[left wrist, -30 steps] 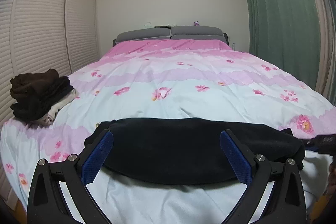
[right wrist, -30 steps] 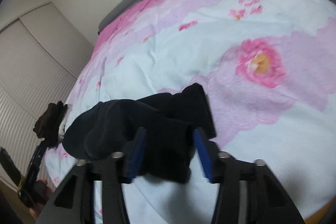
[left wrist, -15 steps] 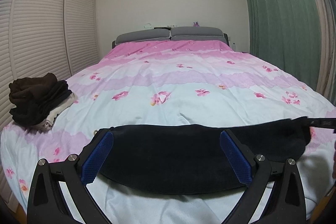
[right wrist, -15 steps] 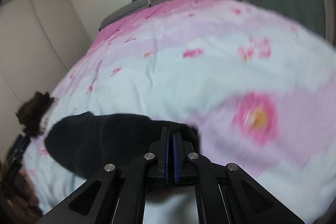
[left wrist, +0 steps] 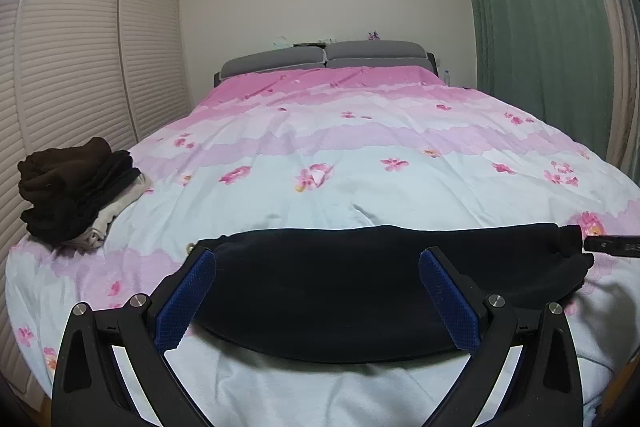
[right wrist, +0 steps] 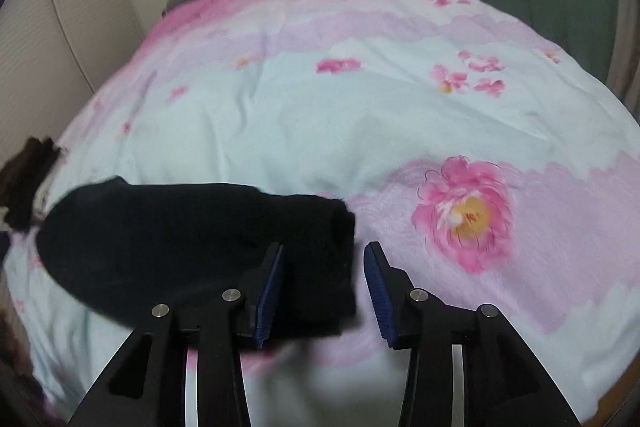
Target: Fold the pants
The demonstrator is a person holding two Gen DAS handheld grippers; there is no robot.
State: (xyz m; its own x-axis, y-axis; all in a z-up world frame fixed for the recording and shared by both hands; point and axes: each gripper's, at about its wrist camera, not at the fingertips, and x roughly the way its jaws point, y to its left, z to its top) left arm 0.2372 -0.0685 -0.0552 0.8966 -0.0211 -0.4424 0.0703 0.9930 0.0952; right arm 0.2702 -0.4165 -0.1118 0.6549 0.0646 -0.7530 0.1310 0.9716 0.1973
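Lying crosswise on the pink-and-blue floral bed [left wrist: 360, 155], the long black fabric pants [left wrist: 360, 287] are being released: right gripper [right wrist: 324, 283] opening over the nearer end, left gripper [left wrist: 316, 301] wide, empty

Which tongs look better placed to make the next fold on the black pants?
Probably the right tongs: opening astride the black pants' end. The left tongs hang open over their middle.

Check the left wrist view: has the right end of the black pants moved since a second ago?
Yes. The right end of the black pants has been drawn out rightward, and the pants now lie flatter, ending beside the pink flower printed on the bedspread.
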